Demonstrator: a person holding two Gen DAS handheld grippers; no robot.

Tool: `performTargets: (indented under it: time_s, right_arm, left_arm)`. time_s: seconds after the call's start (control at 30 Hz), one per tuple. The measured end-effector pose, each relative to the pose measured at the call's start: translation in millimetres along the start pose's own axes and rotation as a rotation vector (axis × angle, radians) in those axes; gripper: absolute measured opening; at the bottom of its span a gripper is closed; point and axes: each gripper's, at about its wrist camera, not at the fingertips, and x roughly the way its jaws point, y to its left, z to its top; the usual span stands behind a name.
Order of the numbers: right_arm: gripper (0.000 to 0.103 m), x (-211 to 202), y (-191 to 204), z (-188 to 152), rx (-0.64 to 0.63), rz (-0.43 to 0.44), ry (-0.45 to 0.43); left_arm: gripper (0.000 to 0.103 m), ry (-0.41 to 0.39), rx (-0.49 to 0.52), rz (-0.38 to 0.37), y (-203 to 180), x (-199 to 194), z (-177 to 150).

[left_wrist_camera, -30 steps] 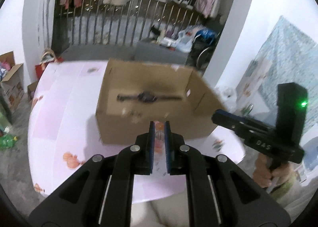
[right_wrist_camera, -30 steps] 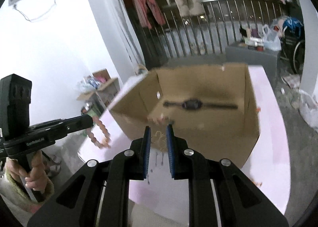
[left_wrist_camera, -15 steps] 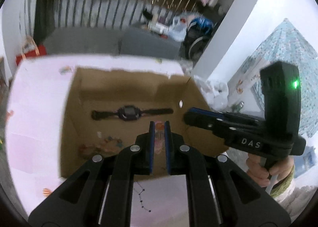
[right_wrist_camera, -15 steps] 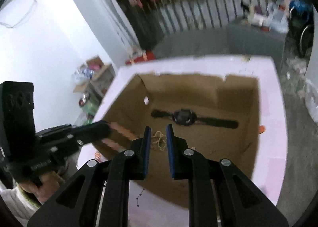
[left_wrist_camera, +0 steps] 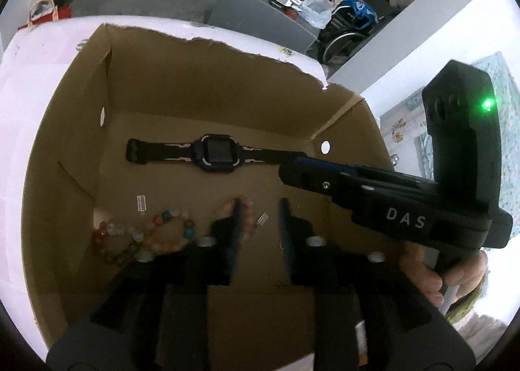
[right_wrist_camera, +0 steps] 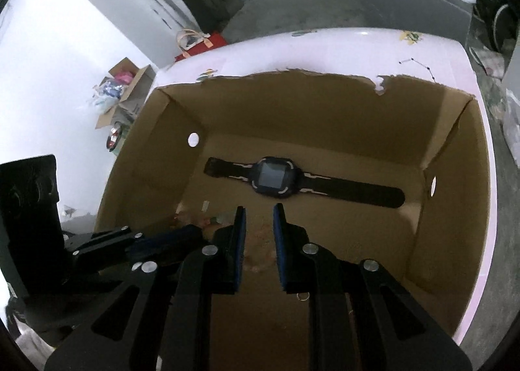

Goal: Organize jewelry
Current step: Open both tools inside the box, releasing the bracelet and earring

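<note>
We look down into an open cardboard box [left_wrist_camera: 208, 85] that sits on a pink desk [right_wrist_camera: 325, 49], its far rim torn and ragged. On the box floor, toward the back, a black wristwatch [left_wrist_camera: 216, 156] lies flat with its strap stretched out left to right. Nearer to us, at the left of the floor, a bracelet of coloured beads [left_wrist_camera: 146, 237] lies in loose loops, and a second strand of pale pink beads [left_wrist_camera: 247, 208] rests just beside it, touching the left finger of our left gripper [left_wrist_camera: 260, 208]. A small white tag [left_wrist_camera: 141, 203] lies on the floor between the watch and the coloured beads. Our left gripper is inside the box with its fingers spread apart and nothing between them. Our right gripper [right_wrist_camera: 258, 210] also reaches into the box from the right side, its fingers parted and holding nothing. A thin dark chain [right_wrist_camera: 416, 63] lies on the desk beyond the box's far rim.
</note>
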Motion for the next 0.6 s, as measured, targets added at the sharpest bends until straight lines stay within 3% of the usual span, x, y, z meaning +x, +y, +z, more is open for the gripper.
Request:
performTargets:
  time_s: [0.2, 0.3, 0.4, 0.5, 0.6]
  right_arm:
    - [0.025, -16, -3, -3, 0.006, -0.022, -0.057]
    - [0.026, -41, -4, -11, 0.013, -0.025, -0.126]
    - [0.033, -80, -9, -28, 0.023, -0.031, -0.23]
    - [0.04, -114, -23, -51, 0.079, -0.049, -0.317]
    - [0.045, -128, -47, -73, 0.172, -0.033, -0.342]
  left_arm:
    - [0.037, -0.034, -0.011, 0.019, 7, -9, -1]
    - [0.046, -0.101, 0.003, 0.029, 4, -32, -4]
    - [0.06, -0.203, 0.039, 0.055, -3, -69, -10]
    - [0.075, -0.324, 0.085, 0.121, -7, -112, -23]
    - [0.083, -0.374, 0.074, 0.224, 6, -133, -34]
